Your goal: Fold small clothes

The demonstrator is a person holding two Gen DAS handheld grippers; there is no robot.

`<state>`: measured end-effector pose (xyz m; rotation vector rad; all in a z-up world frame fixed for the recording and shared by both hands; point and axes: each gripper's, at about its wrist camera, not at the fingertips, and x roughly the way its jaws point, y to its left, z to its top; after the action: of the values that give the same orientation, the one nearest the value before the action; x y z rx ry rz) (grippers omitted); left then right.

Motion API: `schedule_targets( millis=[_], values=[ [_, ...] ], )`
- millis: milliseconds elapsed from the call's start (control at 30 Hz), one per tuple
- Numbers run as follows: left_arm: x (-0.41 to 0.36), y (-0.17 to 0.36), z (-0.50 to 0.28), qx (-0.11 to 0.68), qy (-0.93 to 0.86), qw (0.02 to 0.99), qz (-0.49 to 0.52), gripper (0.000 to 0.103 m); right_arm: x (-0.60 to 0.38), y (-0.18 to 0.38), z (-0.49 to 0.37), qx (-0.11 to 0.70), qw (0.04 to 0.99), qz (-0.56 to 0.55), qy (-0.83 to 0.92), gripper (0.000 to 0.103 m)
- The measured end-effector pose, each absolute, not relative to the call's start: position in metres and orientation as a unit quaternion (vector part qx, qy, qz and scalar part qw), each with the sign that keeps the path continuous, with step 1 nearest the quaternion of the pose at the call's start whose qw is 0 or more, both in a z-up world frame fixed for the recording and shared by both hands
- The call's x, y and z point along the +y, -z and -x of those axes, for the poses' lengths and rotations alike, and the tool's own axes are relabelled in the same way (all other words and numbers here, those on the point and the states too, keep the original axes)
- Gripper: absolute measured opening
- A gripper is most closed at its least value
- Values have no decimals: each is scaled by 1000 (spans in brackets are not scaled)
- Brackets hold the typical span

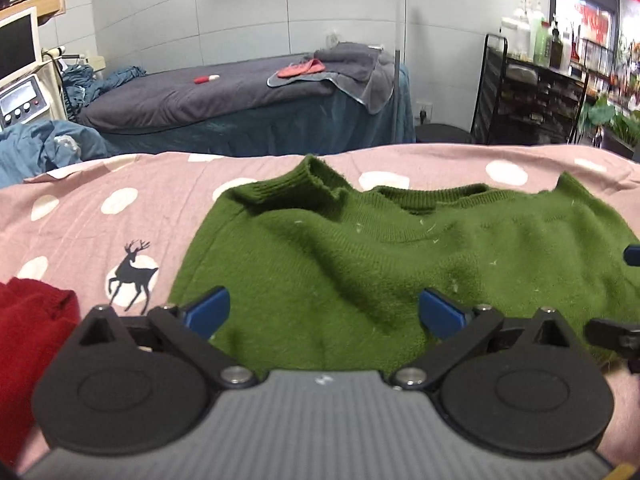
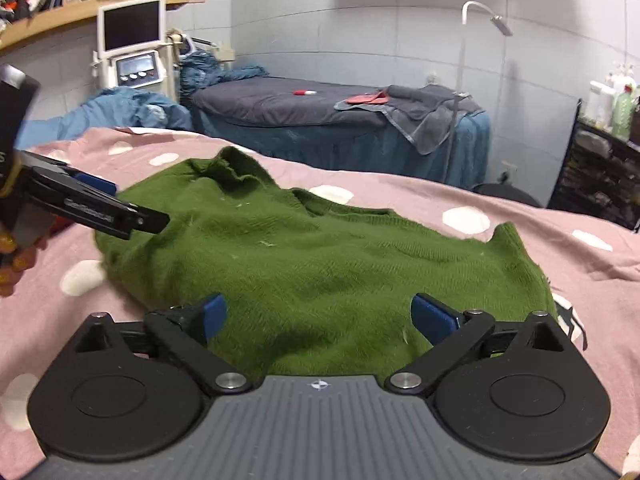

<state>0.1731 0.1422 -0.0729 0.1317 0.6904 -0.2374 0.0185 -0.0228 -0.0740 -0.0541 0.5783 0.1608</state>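
Observation:
A small green knitted sweater (image 1: 380, 256) lies spread on the pink dotted sheet (image 1: 120, 216), collar at the far side, one sleeve folded over near the collar. My left gripper (image 1: 324, 314) is open, its blue pads just above the sweater's near hem. My right gripper (image 2: 320, 318) is open over the near edge of the sweater (image 2: 320, 264). The left gripper also shows at the left of the right wrist view (image 2: 100, 204), beside the sweater's left edge. The right gripper's tip shows at the right edge of the left wrist view (image 1: 624, 300).
A red garment (image 1: 32, 332) lies on the sheet at the near left. A deer print (image 1: 132, 276) marks the sheet. Behind stands a massage bed (image 1: 240, 108) with grey towels, a machine with a screen (image 2: 132, 48), a floor lamp (image 2: 464, 80) and a black shelf rack (image 1: 532, 96).

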Motion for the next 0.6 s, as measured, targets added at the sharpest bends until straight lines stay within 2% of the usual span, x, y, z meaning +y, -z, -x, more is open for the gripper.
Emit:
schedule_targets(
  millis=[167, 367, 467, 600],
  values=[
    [157, 105, -184, 360, 85, 924, -93, 102, -25, 96, -29, 321, 945, 57, -18, 103],
    [198, 121, -193, 381, 123, 915, -50, 103, -89, 117, -11, 335, 942, 19, 23, 103],
    [219, 118, -200, 388, 119, 914, -13, 103, -124, 124, -3, 344, 937, -54, 1, 103],
    [251, 117, -209, 402, 100, 910, 14, 103, -122, 119, 0, 352, 936, -26, -4, 103]
  ],
)
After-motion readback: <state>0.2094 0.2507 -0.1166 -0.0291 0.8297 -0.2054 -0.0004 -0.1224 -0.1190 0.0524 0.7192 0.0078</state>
